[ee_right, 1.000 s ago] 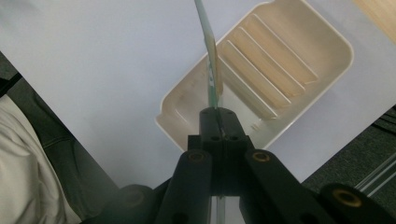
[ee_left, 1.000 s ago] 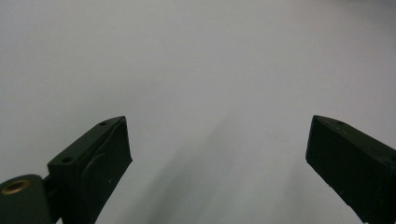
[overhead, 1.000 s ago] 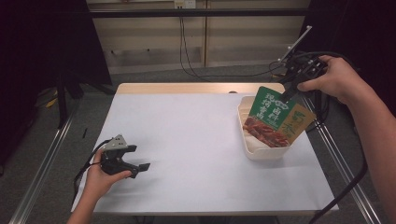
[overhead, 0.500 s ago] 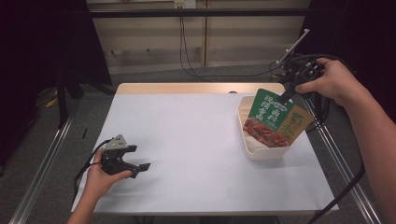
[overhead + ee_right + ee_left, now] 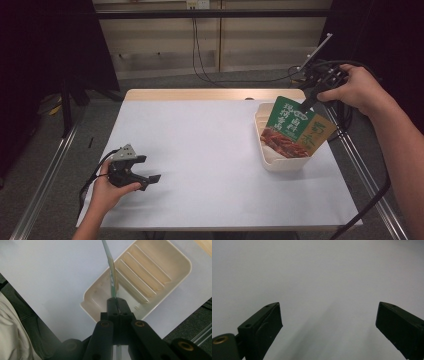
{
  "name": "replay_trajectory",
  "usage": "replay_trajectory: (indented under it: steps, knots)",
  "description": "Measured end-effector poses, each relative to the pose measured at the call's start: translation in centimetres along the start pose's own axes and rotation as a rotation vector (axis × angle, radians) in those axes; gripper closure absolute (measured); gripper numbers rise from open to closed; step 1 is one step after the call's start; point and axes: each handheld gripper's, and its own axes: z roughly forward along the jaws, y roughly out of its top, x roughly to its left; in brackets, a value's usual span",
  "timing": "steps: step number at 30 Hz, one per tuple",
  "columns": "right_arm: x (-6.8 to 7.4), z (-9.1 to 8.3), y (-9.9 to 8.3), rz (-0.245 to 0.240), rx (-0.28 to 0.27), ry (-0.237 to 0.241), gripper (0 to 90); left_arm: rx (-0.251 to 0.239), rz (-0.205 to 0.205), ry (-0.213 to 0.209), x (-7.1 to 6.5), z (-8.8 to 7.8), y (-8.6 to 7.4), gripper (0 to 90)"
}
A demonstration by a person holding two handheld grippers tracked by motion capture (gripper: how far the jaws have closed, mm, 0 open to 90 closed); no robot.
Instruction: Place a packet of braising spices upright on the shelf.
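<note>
Over the tray, right side of table:
Packet: green and orange flat foil snack packet [image 5: 294, 127] hangs upright, lower edge down inside the tray; seen edge-on in the right gripper view [image 5: 112, 275].
Right gripper [image 5: 306, 104]: jaws pressed together, pinching the packet's top edge [image 5: 116, 305].
Tray: cream plastic slotted tray [image 5: 280, 162], ribs running lengthwise [image 5: 150, 272]; the packet sits between ribs, which slot I cannot tell.
Left gripper [image 5: 150, 179]: jaws spread, nothing between them, resting low over the white tabletop [image 5: 200, 145], well apart from the tray.
Risk: thin pinch at the very top; a tilted release could let the packet flop over the rim.
Risk: dragging sideways could shift the light tray.
</note>
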Motion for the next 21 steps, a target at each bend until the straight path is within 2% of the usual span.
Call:
replay_trajectory:
  steps: [11, 13, 21]
  knots:
    - [-0.29, 0.26, -0.24, 0.004, -0.004, 0.001, 90.0, 0.005, 0.012, 0.011, 0.07, 0.0, 0.04, 6.5]
    - [-0.31, 0.28, -0.23, 0.003, -0.003, -0.001, 90.0, -0.004, 0.002, -0.001, 0.04, 0.04, 0.0, 6.5]
    - [-0.37, 0.49, 0.01, 0.001, -0.007, -0.011, 90.0, -0.002, 0.002, 0.005, 0.02, 0.0, 0.01, 6.5]
